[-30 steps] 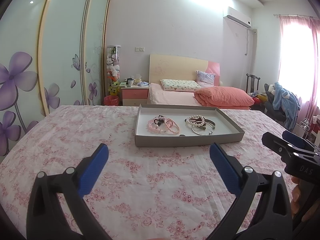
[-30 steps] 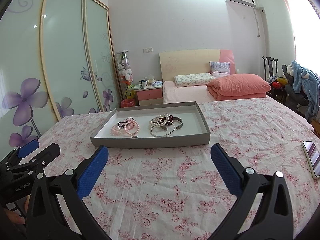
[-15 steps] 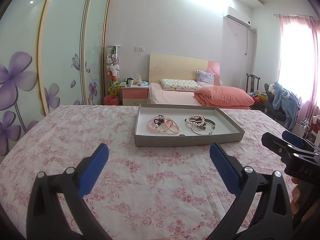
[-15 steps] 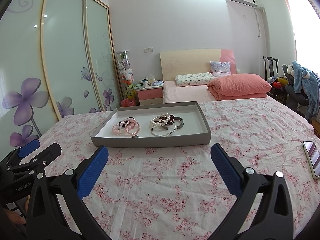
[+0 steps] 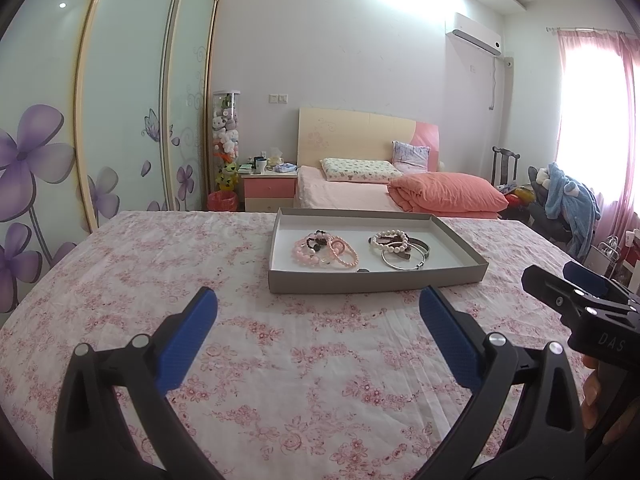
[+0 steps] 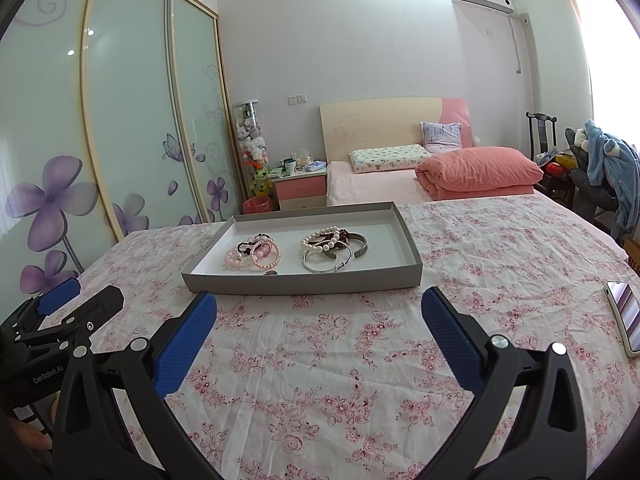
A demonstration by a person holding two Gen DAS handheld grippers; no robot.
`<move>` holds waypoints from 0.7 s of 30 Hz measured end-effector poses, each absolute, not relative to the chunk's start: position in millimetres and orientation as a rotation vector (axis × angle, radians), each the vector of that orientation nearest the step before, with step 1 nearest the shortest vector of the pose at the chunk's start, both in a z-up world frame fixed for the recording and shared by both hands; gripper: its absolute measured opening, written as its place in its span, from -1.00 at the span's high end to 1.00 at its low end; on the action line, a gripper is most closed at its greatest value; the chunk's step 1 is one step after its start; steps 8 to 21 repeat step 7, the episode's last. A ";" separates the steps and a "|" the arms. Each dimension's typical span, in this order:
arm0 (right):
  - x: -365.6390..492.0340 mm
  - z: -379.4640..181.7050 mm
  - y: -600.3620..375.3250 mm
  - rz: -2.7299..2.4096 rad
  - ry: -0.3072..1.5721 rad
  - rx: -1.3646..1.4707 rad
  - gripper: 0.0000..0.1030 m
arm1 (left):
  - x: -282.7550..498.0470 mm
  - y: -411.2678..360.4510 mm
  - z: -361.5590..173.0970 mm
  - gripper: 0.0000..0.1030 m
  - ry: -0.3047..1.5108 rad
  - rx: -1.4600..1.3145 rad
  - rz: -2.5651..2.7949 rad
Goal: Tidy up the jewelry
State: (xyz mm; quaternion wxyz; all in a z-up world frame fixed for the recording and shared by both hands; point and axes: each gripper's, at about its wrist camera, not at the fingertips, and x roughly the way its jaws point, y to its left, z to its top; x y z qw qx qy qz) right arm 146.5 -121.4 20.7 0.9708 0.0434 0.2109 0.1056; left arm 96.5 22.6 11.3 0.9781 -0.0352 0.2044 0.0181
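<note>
A shallow grey box [image 5: 376, 280] [image 6: 304, 284] lies on the floral bedspread. In it a heap of pink bead bracelets [image 5: 326, 252] [image 6: 254, 254] lies on the left and a heap of pearl bracelets and silver bangles [image 5: 398, 246] [image 6: 332, 248] on the right. A small ring [image 6: 271, 273] lies by the front wall. My left gripper [image 5: 318, 308] is open and empty, short of the box. My right gripper [image 6: 320, 312] is open and empty too, just before the box's front wall.
A phone [image 6: 624, 316] lies on the bedspread at the right. Behind it stand a pink bed [image 6: 440, 176], a nightstand [image 6: 300, 188], a floral wardrobe [image 6: 120, 120] on the left and a chair with a blue garment [image 6: 608, 168] on the right.
The right gripper has edged slightly nearer the box. The left gripper has barely moved. Both stay open.
</note>
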 end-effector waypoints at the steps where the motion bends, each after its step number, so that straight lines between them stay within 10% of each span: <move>1: 147.0 21.2 -122.0 0.213 0.426 0.088 -0.97 | 96.7 22.3 11.5 -0.92 0.412 -0.072 0.036; 21: 147.2 21.3 -122.1 0.213 0.426 0.088 -0.97 | 95.6 21.9 11.4 -0.92 0.416 -0.072 0.031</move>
